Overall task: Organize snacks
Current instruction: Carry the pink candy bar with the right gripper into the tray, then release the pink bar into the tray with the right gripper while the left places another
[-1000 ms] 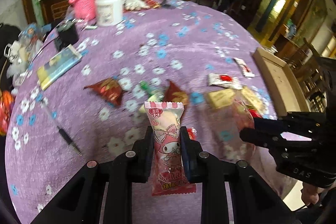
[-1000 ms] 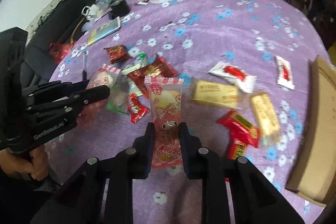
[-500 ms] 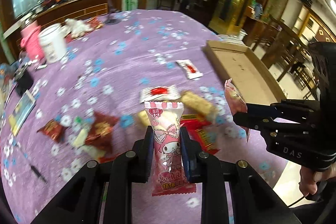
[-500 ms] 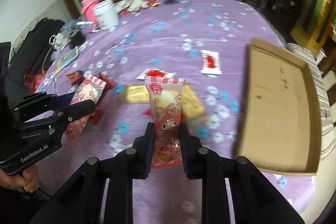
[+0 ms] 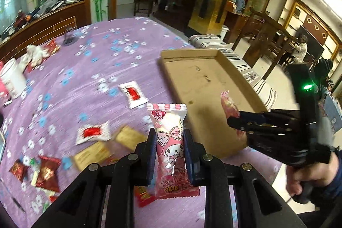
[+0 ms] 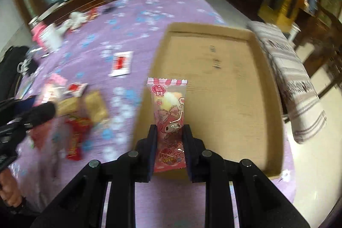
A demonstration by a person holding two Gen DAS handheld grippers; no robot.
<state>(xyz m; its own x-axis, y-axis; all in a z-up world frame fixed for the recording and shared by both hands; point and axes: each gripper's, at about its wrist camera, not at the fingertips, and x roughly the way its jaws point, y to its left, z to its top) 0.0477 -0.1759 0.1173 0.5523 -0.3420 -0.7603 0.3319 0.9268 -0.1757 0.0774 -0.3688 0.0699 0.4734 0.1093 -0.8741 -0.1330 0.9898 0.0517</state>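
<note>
1. Presently, left gripper (image 5: pixel 168 155): clamped on a pink cartoon-print snack packet (image 5: pixel 171 146), held upright above the near edge of the purple flowered tablecloth (image 5: pixel 89 69).
2. Right gripper (image 6: pixel 170 146): clamped on a second pink snack packet (image 6: pixel 170 112) of the same print, held upright over the near left corner of the cardboard tray (image 6: pixel 275 99).
3. Cardboard tray: lying at the right edge of the table, floor bare.
4. Loose snacks on the cloth left of the tray: white-and-red sachet (image 5: pixel 133 94), second white-and-red sachet (image 5: pixel 93 133), tan wafer packs (image 5: pixel 94 154), dark red wrappers (image 5: pixel 46 172).
5. White tub (image 5: pixel 11 79): standing near the far left edge.
6. Right-wrist view heavily blurred; finer wrapper detail not legible there.
</note>
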